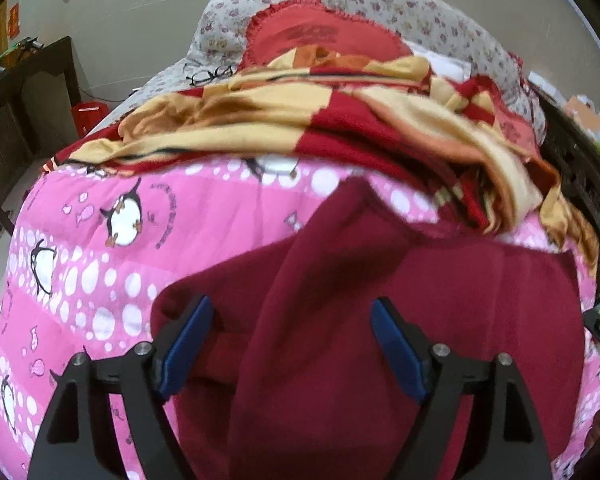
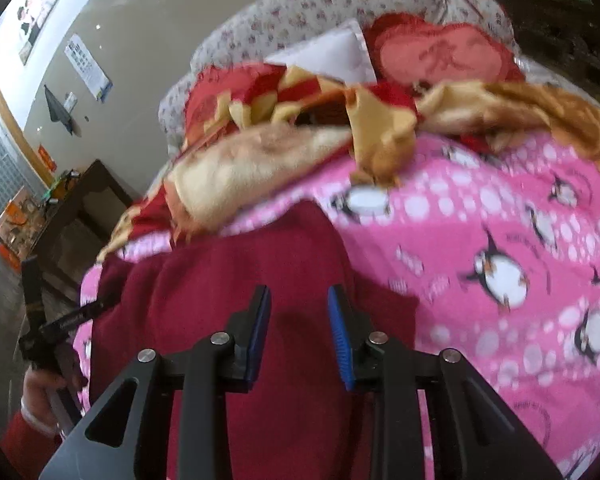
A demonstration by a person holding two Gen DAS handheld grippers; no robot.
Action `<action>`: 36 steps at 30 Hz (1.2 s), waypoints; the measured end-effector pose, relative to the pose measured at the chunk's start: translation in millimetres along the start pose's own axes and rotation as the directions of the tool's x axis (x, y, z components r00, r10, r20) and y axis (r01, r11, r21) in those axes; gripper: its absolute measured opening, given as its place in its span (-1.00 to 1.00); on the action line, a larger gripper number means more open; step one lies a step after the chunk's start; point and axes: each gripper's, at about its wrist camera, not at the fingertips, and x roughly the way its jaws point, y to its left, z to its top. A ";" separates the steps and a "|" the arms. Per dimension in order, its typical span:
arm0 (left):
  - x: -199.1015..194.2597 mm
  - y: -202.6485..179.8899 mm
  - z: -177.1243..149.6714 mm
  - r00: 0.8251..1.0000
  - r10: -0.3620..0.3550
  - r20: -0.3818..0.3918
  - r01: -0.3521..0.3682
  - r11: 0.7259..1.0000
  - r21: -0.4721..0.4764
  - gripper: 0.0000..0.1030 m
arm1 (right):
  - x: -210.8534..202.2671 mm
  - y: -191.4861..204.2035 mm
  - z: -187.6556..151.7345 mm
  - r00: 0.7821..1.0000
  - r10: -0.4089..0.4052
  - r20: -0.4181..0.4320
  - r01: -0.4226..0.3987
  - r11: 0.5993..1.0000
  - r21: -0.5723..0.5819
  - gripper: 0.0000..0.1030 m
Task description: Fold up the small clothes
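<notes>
Lying spread on the pink penguin quilt (image 1: pixel 100 216), below the red-and-gold blanket (image 1: pixel 260 120): maroon garment (image 1: pixel 340 320), one raised fold running up its middle. Hovering over it, left gripper (image 1: pixel 292 316) standing wide open, gripping nothing; right gripper (image 2: pixel 299 304) partly open, also empty. Risking a pinch of quilt along with garment, or a skewed fold from uneven grips.

Maroon garment (image 1: pixel 340 320) lower part cut off at btm edge, striped blanket (image 2: pixel 260 168) motion-blurred
</notes>
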 end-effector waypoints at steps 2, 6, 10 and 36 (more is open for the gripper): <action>2.3 3.9 -2.0 1.000 -0.015 0.001 0.015 1.000 -0.018 0.66 | 4.4 -8.4 -0.4 1.000 -0.015 0.008 0.015 1.000 0.014 0.17; -11.6 9.2 -4.3 1.000 -0.027 -0.008 0.027 0.999 -0.043 0.63 | -6.4 -19.2 5.4 1.000 -0.009 0.008 0.008 0.996 0.088 0.17; -37.1 14.8 -15.0 0.999 -0.048 0.022 0.049 0.998 -0.043 0.63 | -35.0 -8.4 -5.2 0.999 0.002 0.035 -0.004 0.999 0.041 0.17; -52.4 67.6 -110.4 0.994 -0.092 -0.049 0.081 0.977 -0.198 0.64 | -12.3 93.9 -26.8 0.986 0.151 -0.068 -0.153 0.988 -0.025 0.05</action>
